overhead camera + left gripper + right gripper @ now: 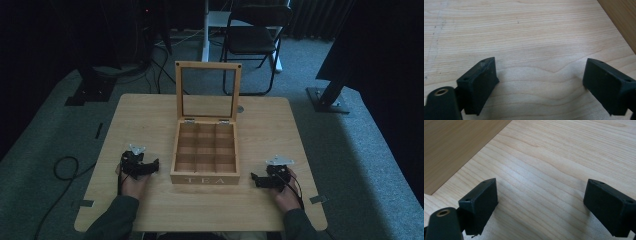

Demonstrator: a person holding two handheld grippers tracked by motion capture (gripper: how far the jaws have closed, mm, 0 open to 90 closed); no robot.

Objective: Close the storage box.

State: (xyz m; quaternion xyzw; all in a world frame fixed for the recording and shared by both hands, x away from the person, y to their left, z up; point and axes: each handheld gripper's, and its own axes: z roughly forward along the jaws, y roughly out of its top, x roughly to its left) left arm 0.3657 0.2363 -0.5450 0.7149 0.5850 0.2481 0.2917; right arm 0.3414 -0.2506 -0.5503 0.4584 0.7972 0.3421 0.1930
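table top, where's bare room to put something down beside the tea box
Bare table lies on both sides of the tea box, widest along the far corners beside its raised lid. It is tighter near the front, where the left gripper and right gripper flank the box, both open.

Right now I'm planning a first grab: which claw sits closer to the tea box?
The left claw sits closer, near the tea box's front-left corner; the right claw rests farther off.
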